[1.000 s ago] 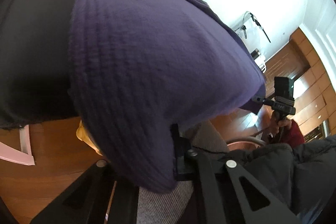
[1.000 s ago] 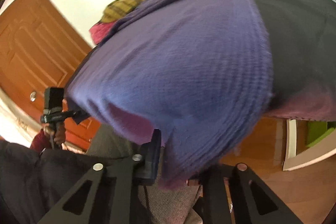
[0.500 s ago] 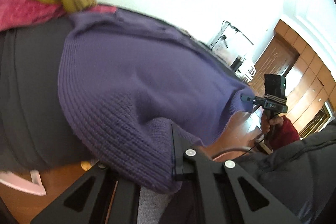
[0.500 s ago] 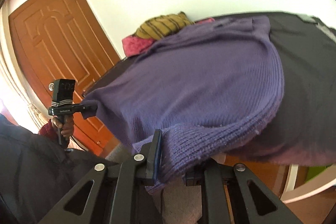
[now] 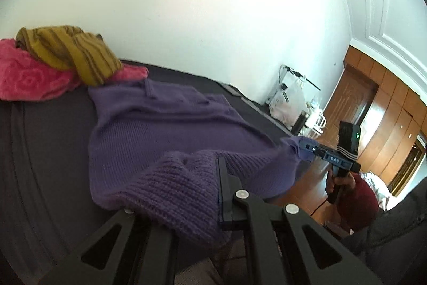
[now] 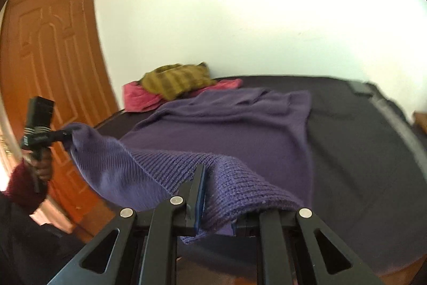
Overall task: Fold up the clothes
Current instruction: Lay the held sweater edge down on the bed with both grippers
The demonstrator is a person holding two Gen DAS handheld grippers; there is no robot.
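Left gripper (image 5: pixel 184 194) clamped on near hem of purple knit sweater (image 5: pixel 165 124), ribbed edge bunched between its fingers. Right gripper (image 6: pixel 213 199) clamped on the same hem further along, knit draped over both its fingers. Hem lifted off the bed edge between the two grippers and sagging in the middle. In the left wrist view the right gripper sits off to the right, a hand (image 5: pixel 339 182) in a dark red sleeve (image 5: pixel 357 202) on its handle. Rest of sweater lies flat on the dark bedsheet (image 6: pixel 360 138), running away toward the far wall. Far left beyond the sweater: mustard striped garment (image 5: pixel 66 52) heaped on a pink towel (image 5: pixel 29 79). Wooden door (image 6: pixel 50 58) at left in the right wrist view.
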